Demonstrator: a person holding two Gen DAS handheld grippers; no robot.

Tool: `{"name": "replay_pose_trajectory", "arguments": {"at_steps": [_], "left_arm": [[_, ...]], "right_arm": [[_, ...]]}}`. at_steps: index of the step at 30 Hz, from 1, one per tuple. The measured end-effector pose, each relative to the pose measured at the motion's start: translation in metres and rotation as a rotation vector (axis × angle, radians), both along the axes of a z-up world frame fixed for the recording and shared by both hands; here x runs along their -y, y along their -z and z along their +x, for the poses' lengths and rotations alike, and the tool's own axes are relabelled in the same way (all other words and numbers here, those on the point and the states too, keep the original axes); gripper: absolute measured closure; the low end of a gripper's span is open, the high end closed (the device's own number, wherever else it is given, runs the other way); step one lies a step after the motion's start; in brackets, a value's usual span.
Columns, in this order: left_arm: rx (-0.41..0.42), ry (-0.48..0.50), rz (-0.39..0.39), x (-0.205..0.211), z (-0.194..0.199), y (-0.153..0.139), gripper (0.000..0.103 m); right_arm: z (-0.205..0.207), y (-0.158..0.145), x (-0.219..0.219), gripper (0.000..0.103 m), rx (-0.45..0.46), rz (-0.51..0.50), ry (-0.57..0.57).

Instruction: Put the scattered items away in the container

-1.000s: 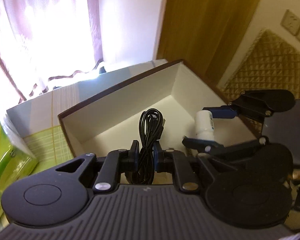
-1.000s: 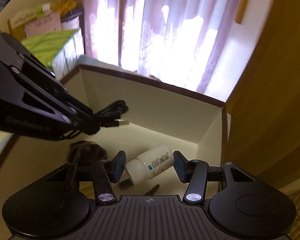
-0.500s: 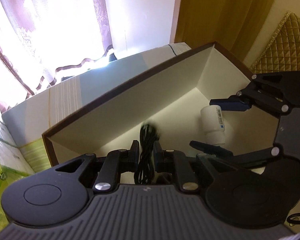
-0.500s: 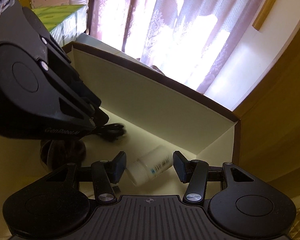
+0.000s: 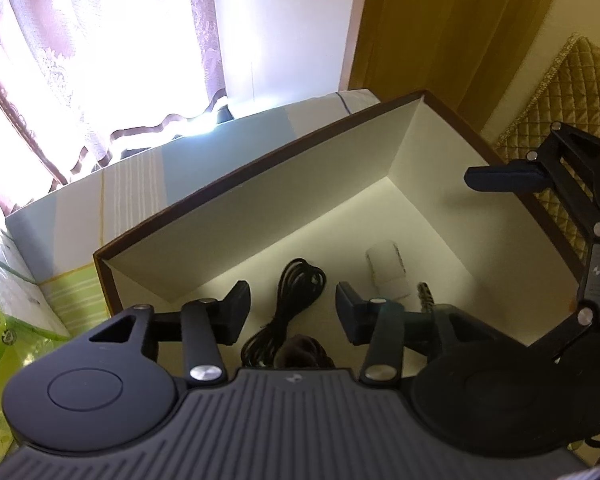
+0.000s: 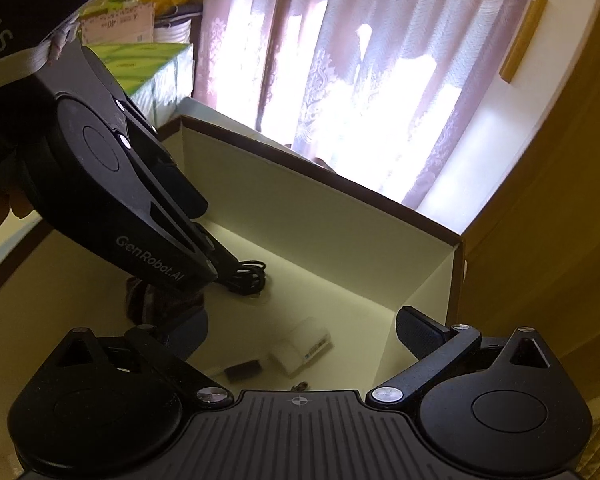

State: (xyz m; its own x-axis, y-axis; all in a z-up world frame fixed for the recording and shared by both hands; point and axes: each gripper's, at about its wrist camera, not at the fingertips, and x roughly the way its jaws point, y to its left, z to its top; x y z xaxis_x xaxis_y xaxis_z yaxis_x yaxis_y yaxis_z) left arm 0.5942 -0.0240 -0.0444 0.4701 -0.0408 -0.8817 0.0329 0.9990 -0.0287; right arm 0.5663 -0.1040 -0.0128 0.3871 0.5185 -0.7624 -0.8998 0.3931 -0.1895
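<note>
- The box [image 5: 260, 208], cream inside with a dark brown rim, is the landmark; both grippers hang over its opening.
- The left gripper [image 5: 292, 308] has just been opening; its jaws stand apart and the coiled black cable [image 5: 296, 292] lies loose on the box floor between them, untouched.
- Its side reads "GenRobot.AI" in the right wrist view.
- The right gripper [image 6: 300, 336] has just been opening wide; the white bottle [image 6: 302, 350] lies on its side on the box floor below, released.
- The bottle's label carries a barcode; its print is too small to read.
- A small dark block [image 6: 242, 371] lies just beside the bottle in the box.
- A sleeve at the top left of the right wrist view shows the letters "DAS".
</note>
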Motion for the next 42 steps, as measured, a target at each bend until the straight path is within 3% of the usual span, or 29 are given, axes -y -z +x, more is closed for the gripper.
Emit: {"name": "replay_pose_trajectory", "arguments": {"at_steps": [8, 14, 18, 21, 25, 30, 35, 42], "left_arm": [[0.01, 0.014, -0.001, 0.004, -0.018, -0.014, 0.054], [0.061, 0.025, 0.012, 0.005, -0.045, -0.032, 0.051], [0.129, 0.032, 0.035, 0.005, -0.072, -0.048, 0.035], [0.188, 0.049, 0.073, 0.007, -0.096, -0.059, 0.029], [0.292, 0.026, 0.134, 0.01, -0.137, -0.072, 0.012], [0.384, 0.004, 0.189, 0.018, -0.189, -0.081, 0.001], [0.437, -0.01, 0.206, 0.019, -0.242, -0.09, 0.001], [0.414, -0.048, 0.144, 0.013, -0.305, -0.097, 0.001]], "right_arm": [[-0.022, -0.011, 0.012, 0.0, -0.004, 0.013, 0.04], [-0.044, -0.028, 0.042, 0.0, -0.04, 0.11, 0.126], [-0.067, -0.041, 0.059, 0.0, -0.015, 0.161, 0.206], [-0.087, -0.047, 0.07, 0.0, 0.022, 0.194, 0.284], [-0.119, -0.051, 0.086, 0.0, 0.027, 0.25, 0.348], [-0.159, -0.056, 0.104, 0.0, 0.031, 0.307, 0.447], [-0.198, -0.06, 0.12, 0.0, 0.009, 0.341, 0.539], [-0.249, -0.074, 0.131, 0.0, -0.008, 0.359, 0.587]]}}
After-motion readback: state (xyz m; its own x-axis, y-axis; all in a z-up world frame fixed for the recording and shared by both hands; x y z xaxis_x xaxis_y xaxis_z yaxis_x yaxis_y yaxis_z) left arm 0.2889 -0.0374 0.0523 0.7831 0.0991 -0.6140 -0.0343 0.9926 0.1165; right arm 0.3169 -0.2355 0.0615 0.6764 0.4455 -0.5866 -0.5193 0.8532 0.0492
